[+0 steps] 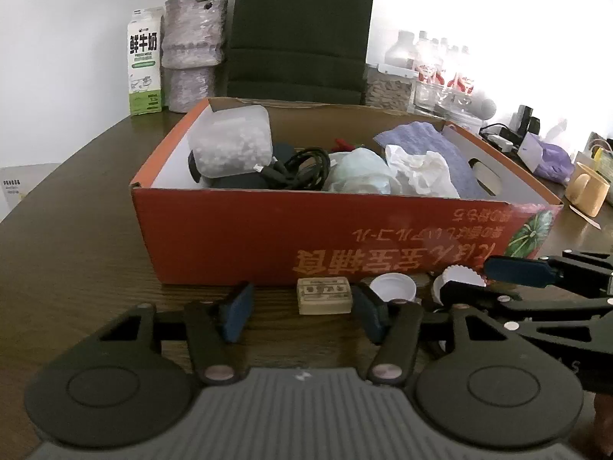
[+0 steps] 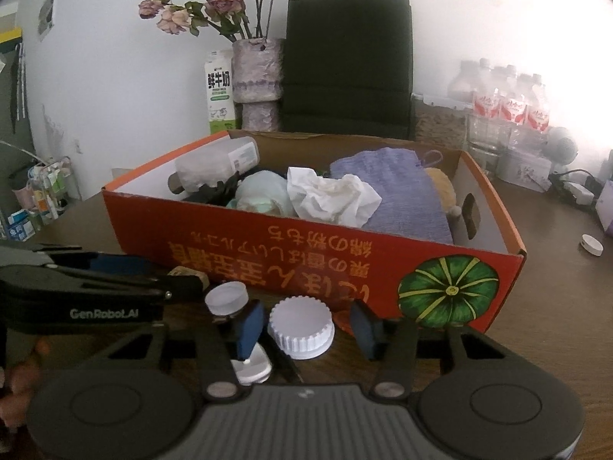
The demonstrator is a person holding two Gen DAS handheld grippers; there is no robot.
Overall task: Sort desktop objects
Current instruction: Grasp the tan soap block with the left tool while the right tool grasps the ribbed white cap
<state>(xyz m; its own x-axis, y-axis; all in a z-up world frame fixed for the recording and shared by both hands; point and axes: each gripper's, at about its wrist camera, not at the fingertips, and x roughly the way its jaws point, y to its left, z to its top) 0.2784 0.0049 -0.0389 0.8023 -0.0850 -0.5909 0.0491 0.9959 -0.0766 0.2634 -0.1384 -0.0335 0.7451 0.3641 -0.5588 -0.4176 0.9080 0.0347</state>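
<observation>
A beige printed block (image 1: 325,295) lies on the dark wooden table in front of the red cardboard box (image 1: 268,237). My left gripper (image 1: 304,316) straddles it, open: the right pad is close to the block, the left pad stands clear. In the right wrist view a ridged white lid (image 2: 300,327) lies between the pads of my right gripper (image 2: 306,329), also open, with a gap showing on the right side. A smaller white cap (image 2: 226,299) sits just left of it, and another white cap (image 2: 251,370) lies under the left finger. The box (image 2: 268,253) holds a plastic jar, a black cable, tissue and purple cloth.
Behind the box stand a milk carton (image 1: 145,61), a vase of dried flowers (image 1: 193,57), a black paper bag (image 1: 302,38) and several water bottles (image 1: 440,65). A yellow mug (image 1: 586,191) sits right of the box. A lone white cap (image 2: 592,245) lies far right.
</observation>
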